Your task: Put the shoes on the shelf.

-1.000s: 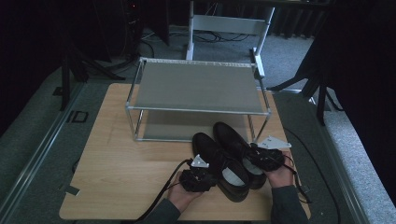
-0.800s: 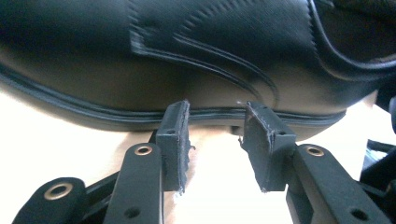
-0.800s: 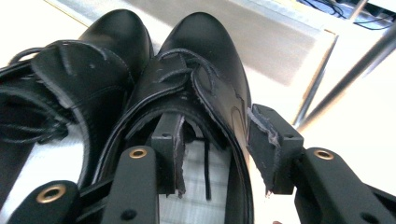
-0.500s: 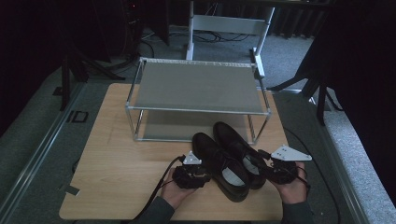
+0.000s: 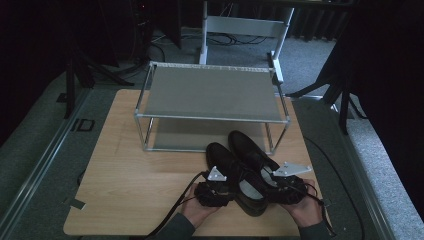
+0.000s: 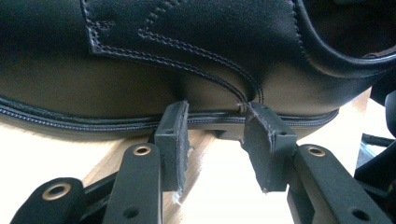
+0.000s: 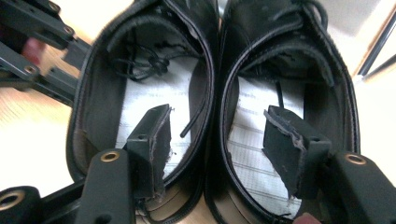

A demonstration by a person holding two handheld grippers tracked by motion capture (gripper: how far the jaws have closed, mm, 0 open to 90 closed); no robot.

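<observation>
**A:** What stands on the wooden table (image 5: 130, 185)?

**B:** A pair of black leather shoes: the left shoe (image 5: 235, 177) and the right shoe (image 5: 252, 150) lie side by side, touching along their inner sides, toes towards the far edge. They sit near the front edge, right of its middle. Just behind them stands a two-tier metal shoe rack (image 5: 210, 92), whose lower shelf the toes almost reach.

**A:** Where is the left gripper (image 5: 214, 192)?

**B:** At the outer flank of the left shoe, near the heel, held low over the table. In the left gripper view its pads (image 6: 173, 140) rest against the welt (image 6: 93, 122) where upper meets sole. The jaws stand at a middling gap, with only table surface between them; nothing is clamped.

**A:** And the right gripper (image 5: 287, 187)?

**B:** At the heel end of the pair, close to the front right corner. In the right gripper view one pad (image 7: 156, 140) hangs above the insole of one shoe, the other pad above the insole of its neighbour, so the two adjoining inner walls (image 7: 215, 116) run between them. The jaws have just been opening and now stand wide; the pads press on neither wall.

**A:** Is either shoe lifted?

**B:** Both soles appear to rest flat on the table.
</observation>
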